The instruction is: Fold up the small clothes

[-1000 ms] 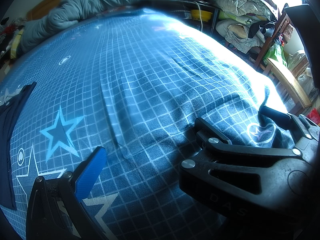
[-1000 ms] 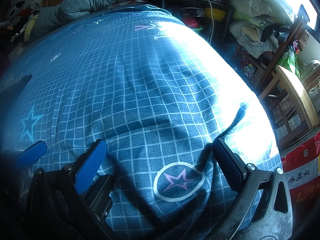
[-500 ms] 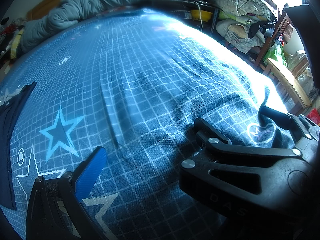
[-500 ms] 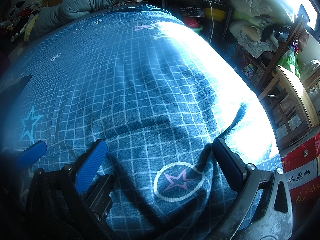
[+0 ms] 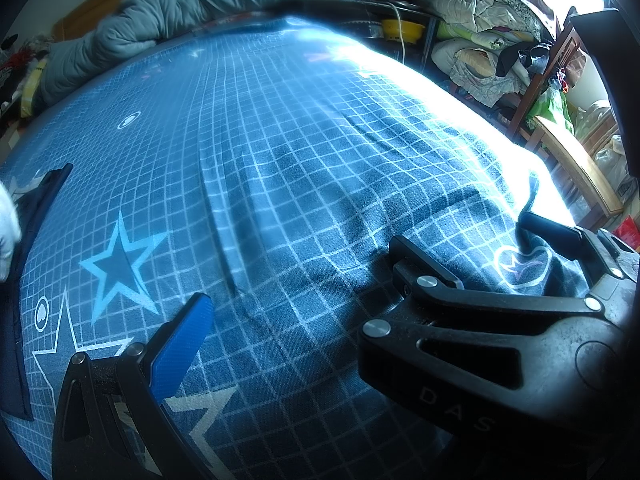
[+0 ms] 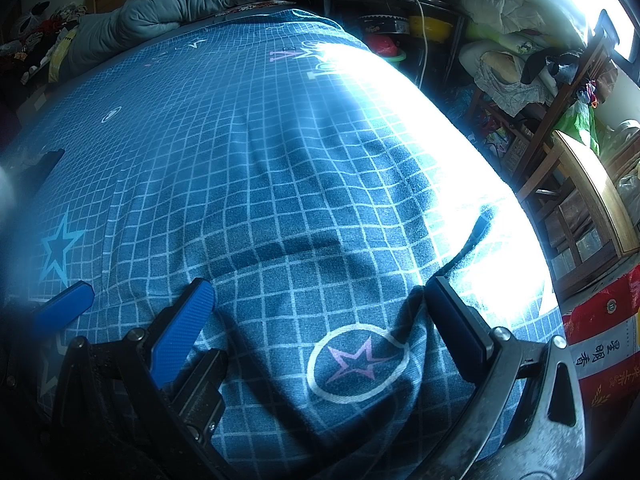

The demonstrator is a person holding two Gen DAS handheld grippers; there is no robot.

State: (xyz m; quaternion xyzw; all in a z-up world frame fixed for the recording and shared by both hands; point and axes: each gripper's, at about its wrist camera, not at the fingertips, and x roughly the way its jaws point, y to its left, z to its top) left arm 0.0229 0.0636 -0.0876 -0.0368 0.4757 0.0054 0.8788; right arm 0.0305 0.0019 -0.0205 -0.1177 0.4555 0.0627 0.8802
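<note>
A dark navy garment (image 5: 24,280) lies flat at the far left of the bed, mostly cut off by the frame; in the right wrist view it is a dim dark shape (image 6: 44,160). My left gripper (image 5: 320,312) rests low over the blue grid bedsheet (image 5: 280,140), open, with its blue finger (image 5: 180,340) showing and the other finger hidden behind the right gripper. Close on its right my right gripper (image 6: 320,292) stands wide open, with a raised fold of sheet bearing a pink star in a ring (image 6: 356,360) between its fingers. Neither gripper touches the garment.
A grey duvet (image 5: 160,32) is bunched at the head of the bed. Piled bedding on shelves (image 5: 480,40) and a wooden chair (image 6: 580,200) crowd the right side. Something white (image 5: 8,232) shows at the left edge beside the garment. Sunlight glares on the bed's right edge.
A white object has come into the left edge of the left wrist view, next to the navy garment. Both grippers have stayed where they were.
</note>
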